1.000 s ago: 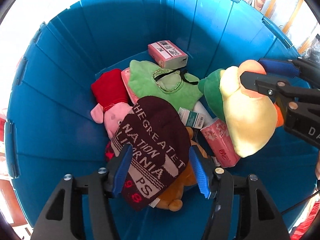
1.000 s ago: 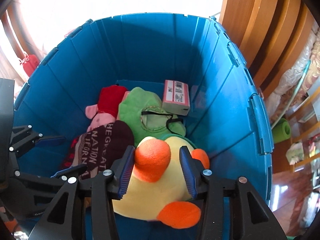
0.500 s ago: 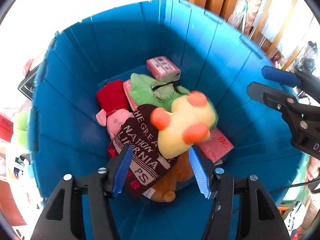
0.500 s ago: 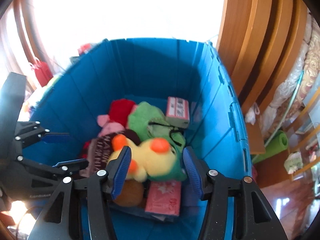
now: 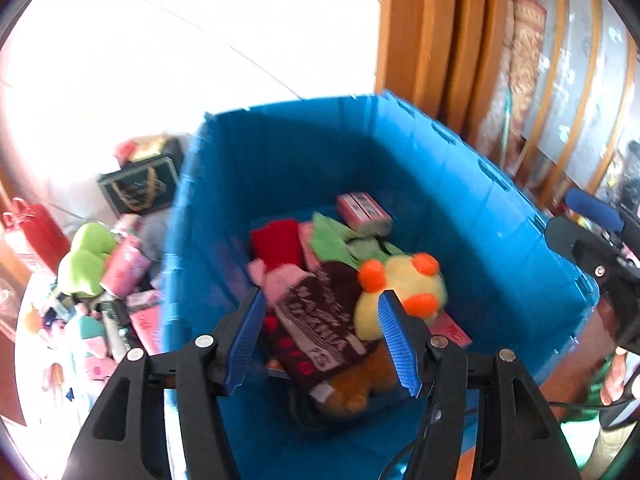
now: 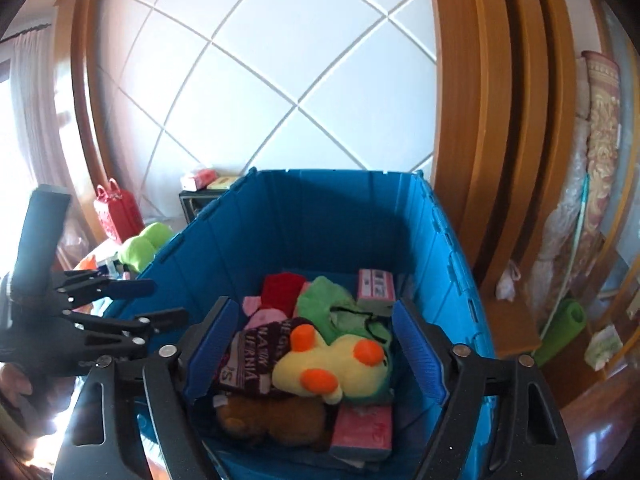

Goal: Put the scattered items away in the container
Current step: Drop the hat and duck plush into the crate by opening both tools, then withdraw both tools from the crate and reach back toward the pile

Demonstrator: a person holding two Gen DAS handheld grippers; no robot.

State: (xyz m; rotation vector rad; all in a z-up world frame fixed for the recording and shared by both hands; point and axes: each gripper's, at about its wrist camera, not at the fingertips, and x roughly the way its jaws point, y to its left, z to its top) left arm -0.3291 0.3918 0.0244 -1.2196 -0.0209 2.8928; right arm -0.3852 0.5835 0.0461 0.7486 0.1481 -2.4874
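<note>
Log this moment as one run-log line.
left gripper: open, empty | right gripper: opening, empty | yellow plush: in blue bin | green plush: outside

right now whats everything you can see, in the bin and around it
bin: 1, blue, centre
duck plush: 1, yellow with orange, top of pile in bin
knit hat: 1, maroon with lettering, in bin beside duck
green cloth: 1, in bin, behind duck
pink boxes: 2, in bin, far corner and near side
brown plush: 1, in bin, under hat
frog plush: 1, green, outside bin, in clutter to its left
red bag: 1, by wall
left fingers: blue, empty
right fingers: blue, opening, empty
</note>
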